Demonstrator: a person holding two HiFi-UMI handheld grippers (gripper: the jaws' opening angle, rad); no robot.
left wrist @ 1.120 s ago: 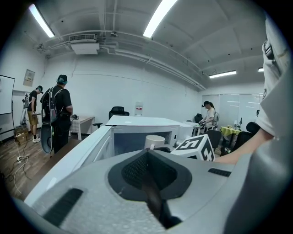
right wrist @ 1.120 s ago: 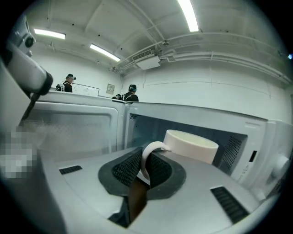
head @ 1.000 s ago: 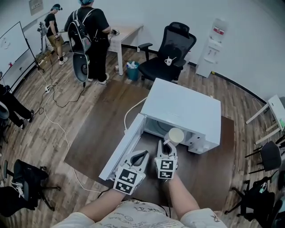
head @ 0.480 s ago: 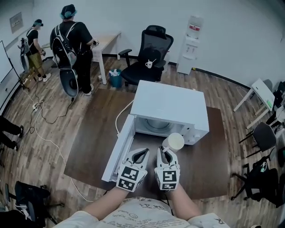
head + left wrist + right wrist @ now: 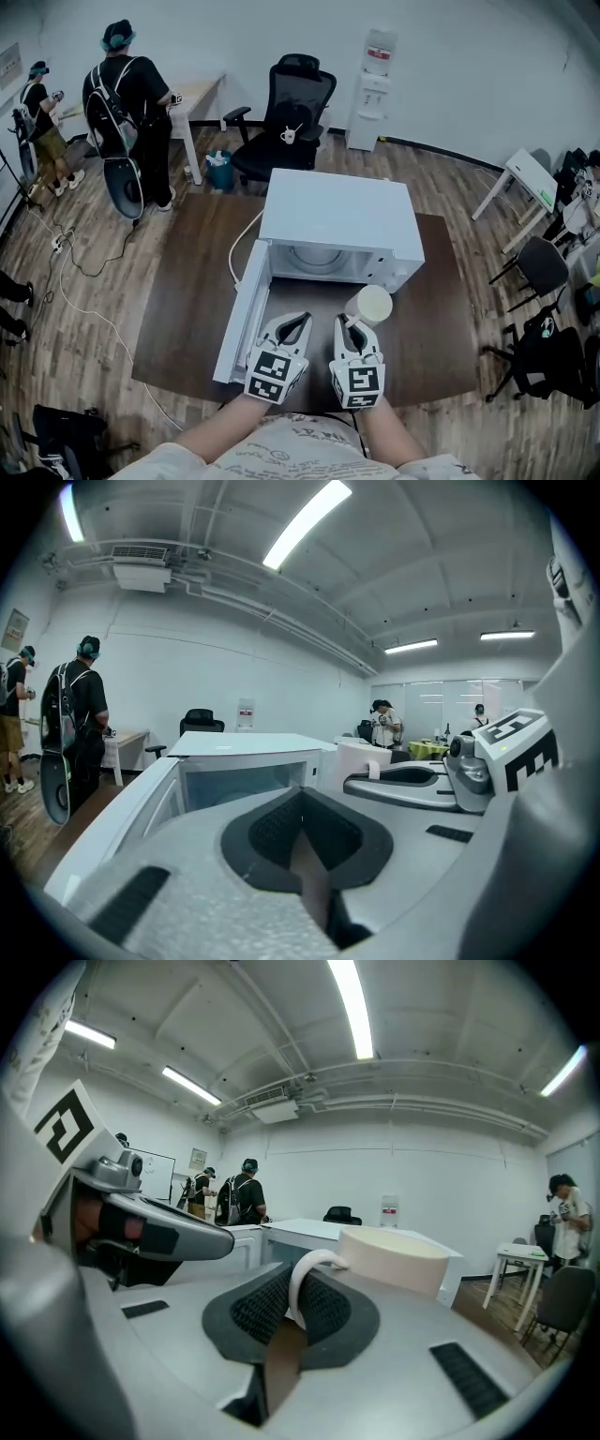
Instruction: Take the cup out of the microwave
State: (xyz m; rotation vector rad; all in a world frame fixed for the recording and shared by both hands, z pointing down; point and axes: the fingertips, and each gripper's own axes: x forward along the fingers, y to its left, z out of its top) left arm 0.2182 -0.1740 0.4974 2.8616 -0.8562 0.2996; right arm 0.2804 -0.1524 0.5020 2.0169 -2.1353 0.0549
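Note:
The white microwave [image 5: 337, 220] stands on the brown table [image 5: 192, 281] with its door [image 5: 246, 314] swung open to the left. Its cavity shows only the turntable. My right gripper [image 5: 350, 324] is shut on the handle [image 5: 302, 1283] of the cream cup [image 5: 371, 305], and its jaws have just been closing tighter on it. The cup hangs upright in the air outside the microwave, in front of the control panel. My left gripper [image 5: 296, 324] floats beside the door, shut and holding nothing. In the left gripper view the cup [image 5: 361, 761] sits right of the microwave [image 5: 248, 761].
Behind the table stand a black office chair [image 5: 286, 103] and a water dispenser [image 5: 372, 66]. Two people [image 5: 131, 103] stand at a desk at the back left. Cables trail over the floor at left. A dark chair [image 5: 539, 267] and a white side table [image 5: 520, 178] are at right.
The right gripper has drawn the cup back out of the microwave's mouth and up, toward me and to the right. The left gripper shifted slightly, still shut. The head view has swung.

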